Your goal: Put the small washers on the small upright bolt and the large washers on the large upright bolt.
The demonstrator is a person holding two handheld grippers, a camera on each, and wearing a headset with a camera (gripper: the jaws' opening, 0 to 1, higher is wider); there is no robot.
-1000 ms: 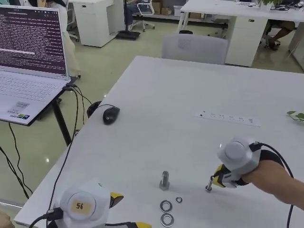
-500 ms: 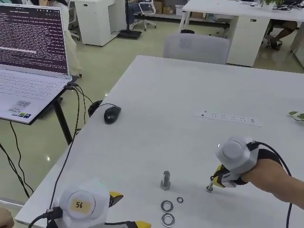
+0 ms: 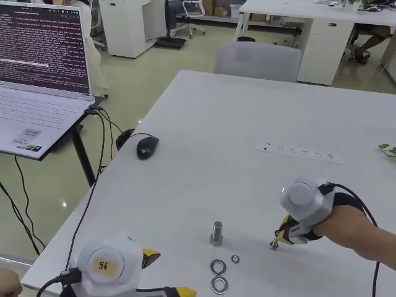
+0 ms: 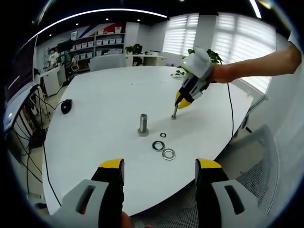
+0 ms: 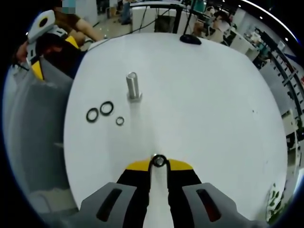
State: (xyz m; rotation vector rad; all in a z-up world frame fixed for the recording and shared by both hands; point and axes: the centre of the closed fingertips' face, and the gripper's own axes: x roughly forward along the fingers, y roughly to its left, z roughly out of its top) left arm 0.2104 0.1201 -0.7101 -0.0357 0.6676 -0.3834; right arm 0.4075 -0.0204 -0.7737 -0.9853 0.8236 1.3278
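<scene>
Right gripper (image 5: 159, 167) pinches 1 small washer (image 5: 159, 161) over the small bolt (image 3: 273, 244); an off-centre release could topple the bolt; left gripper (image 4: 160, 164) wide open, empty

A white table (image 3: 204, 142). The left gripper (image 4: 160, 166) and right gripper (image 5: 159, 166) have pale grey bodies and black fingers tipped yellow. An orange label (image 3: 103, 266) marks the left one's white top. Between the right fingertips, a dark metal ring (image 5: 159, 161). Ahead of the left fingers, a silver-grey bolt (image 4: 143, 124) and dull silver washers (image 4: 164, 154). Beyond, a black mouse (image 3: 146, 147) and a laptop (image 3: 40, 52), its screen dark purple with pale text.
</scene>
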